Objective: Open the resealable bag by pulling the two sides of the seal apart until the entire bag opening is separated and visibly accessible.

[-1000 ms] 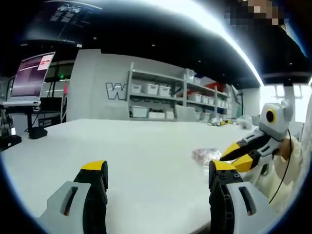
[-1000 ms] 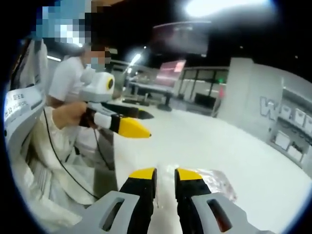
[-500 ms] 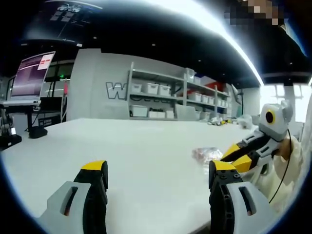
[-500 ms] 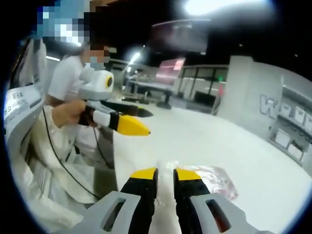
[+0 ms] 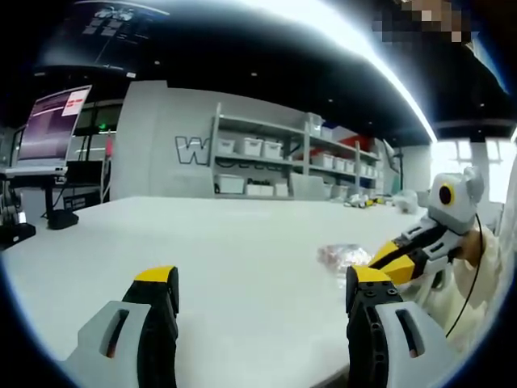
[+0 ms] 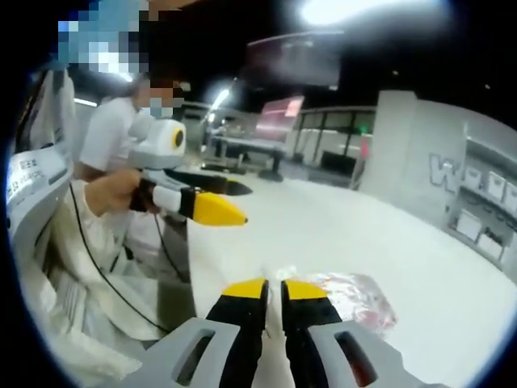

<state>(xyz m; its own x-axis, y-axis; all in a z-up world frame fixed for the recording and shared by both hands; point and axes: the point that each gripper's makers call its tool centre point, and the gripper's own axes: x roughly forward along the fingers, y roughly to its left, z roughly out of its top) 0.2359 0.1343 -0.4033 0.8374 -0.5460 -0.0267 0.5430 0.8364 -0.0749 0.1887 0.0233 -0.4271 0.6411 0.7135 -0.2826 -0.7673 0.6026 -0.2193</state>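
Observation:
A clear resealable bag (image 5: 342,256) with pinkish contents lies flat on the white table (image 5: 226,234), toward its right side. My left gripper (image 5: 262,280) stands open low over the table, its jaws wide apart with nothing between them and the bag off to their right. In the right gripper view the bag (image 6: 355,293) lies just beyond my right gripper (image 6: 275,288), whose jaws are drawn almost together on the bag's near edge. From the left gripper view the right gripper (image 5: 380,256) meets that same edge. The left gripper (image 6: 242,204) hovers open at the left, held by a hand.
A person in white (image 6: 105,137) sits at the table's edge beside me. A monitor on a stand (image 5: 52,125) is at the far left. Shelves with white bins (image 5: 275,158) line the back wall. Small items (image 5: 359,202) lie at the table's far right.
My right gripper's jaws have narrowed from a clear gap to nearly together at the bag's edge. The left gripper has not moved.

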